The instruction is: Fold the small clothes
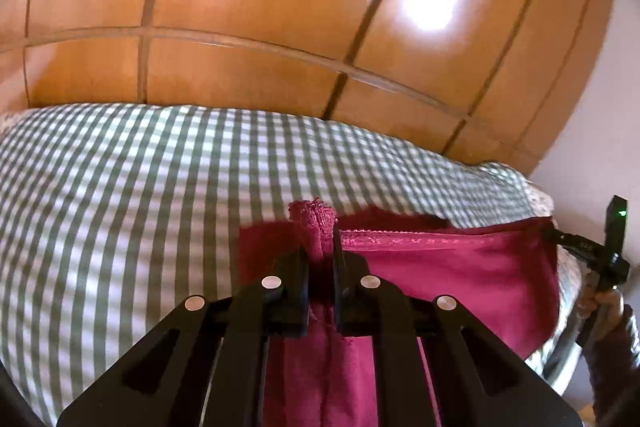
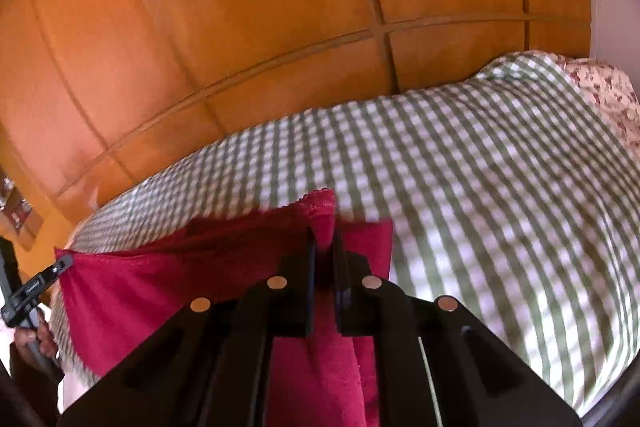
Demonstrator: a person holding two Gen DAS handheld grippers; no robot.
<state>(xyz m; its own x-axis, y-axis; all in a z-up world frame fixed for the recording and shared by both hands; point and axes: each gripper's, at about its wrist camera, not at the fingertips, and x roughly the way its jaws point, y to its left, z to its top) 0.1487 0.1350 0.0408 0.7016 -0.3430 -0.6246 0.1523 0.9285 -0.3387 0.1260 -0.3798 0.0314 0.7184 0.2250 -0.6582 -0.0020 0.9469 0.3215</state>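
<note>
With cloth (image 1: 440,267) pinched at both top corners, left gripper (image 1: 322,247) and right gripper (image 2: 326,247) each clenched on an end; long edge strung 3-to-9 between them, above checked bed (image 1: 120,207). Equally near; next likely fold toward 12.

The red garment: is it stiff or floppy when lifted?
Probably floppy: the red garment sags between the left hand-held gripper and the right hand-held gripper. Likely light, since small pinches carry it. Its lace edge may snag.
</note>
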